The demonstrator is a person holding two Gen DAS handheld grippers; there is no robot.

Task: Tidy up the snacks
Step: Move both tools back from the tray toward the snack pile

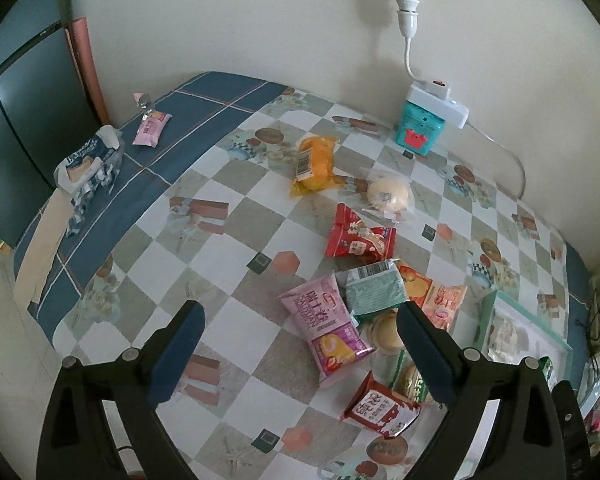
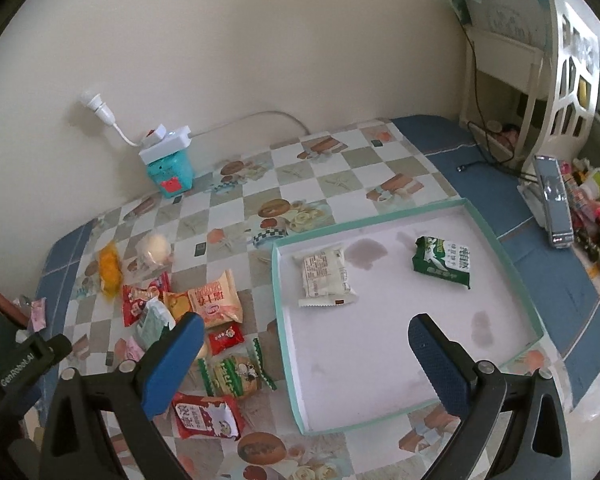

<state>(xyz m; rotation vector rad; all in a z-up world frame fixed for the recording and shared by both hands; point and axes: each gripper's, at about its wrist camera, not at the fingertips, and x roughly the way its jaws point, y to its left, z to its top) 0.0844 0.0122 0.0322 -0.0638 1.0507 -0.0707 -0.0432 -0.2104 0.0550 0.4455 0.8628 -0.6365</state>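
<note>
Several snack packets lie on the checked tablecloth: a pink packet [image 1: 327,326], a green-white packet [image 1: 374,287], a red packet [image 1: 358,236], a yellow packet [image 1: 315,162], a round bun [image 1: 388,194] and a dark red packet [image 1: 380,406]. A shallow teal-rimmed white tray [image 2: 512,264] holds a white packet [image 2: 326,274] and a green packet [image 2: 442,260]. My left gripper [image 1: 300,348] is open and empty above the table, near the pink packet. My right gripper [image 2: 304,360] is open and empty over the tray's near left edge.
A teal box with a white power strip [image 1: 424,118] stands at the wall. A pink wrapper [image 1: 152,128] and a blue-white bag [image 1: 88,164] lie at the far left. A white shelf [image 2: 540,80] and cluttered items [image 2: 588,208] stand right of the table.
</note>
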